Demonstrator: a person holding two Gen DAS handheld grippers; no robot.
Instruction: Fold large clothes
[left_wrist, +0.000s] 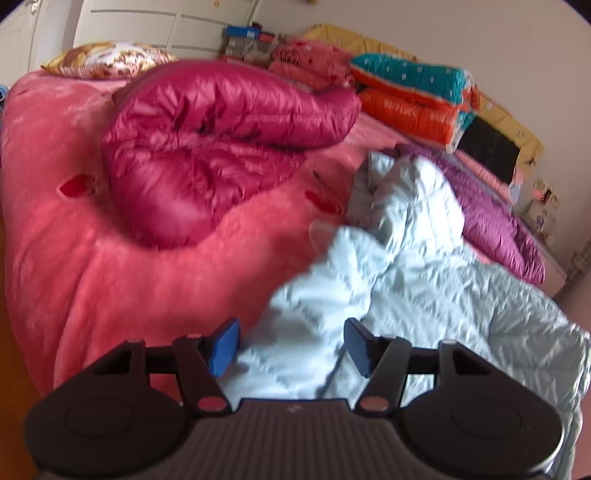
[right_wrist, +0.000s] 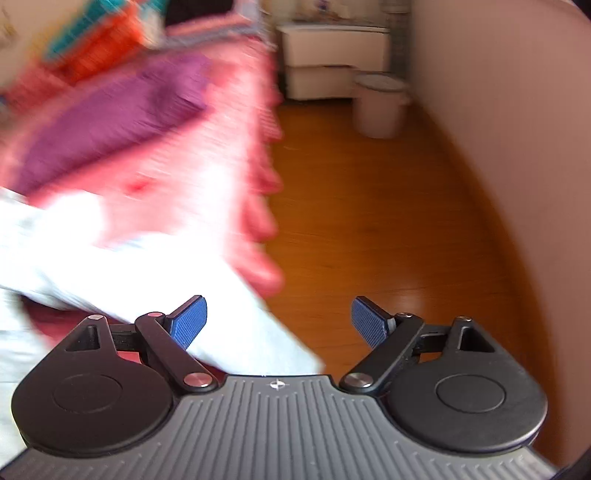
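A pale blue puffy jacket (left_wrist: 424, 280) lies crumpled on the pink bed cover (left_wrist: 155, 280), at the near right. My left gripper (left_wrist: 291, 345) is open and empty, its blue pads just above the jacket's near edge. In the blurred right wrist view the same jacket (right_wrist: 122, 273) shows pale at the left, over the bed's edge. My right gripper (right_wrist: 279, 325) is open and empty, at the bed's side above the jacket's corner and the wooden floor (right_wrist: 388, 221).
A crimson down jacket (left_wrist: 207, 147) lies folded mid-bed. A purple jacket (left_wrist: 491, 214) lies to the right, also in the right wrist view (right_wrist: 110, 114). Folded quilts (left_wrist: 410, 96) and a pillow (left_wrist: 107, 59) sit at the head. A white bin (right_wrist: 378, 103) and drawers (right_wrist: 332, 59) stand on the floor.
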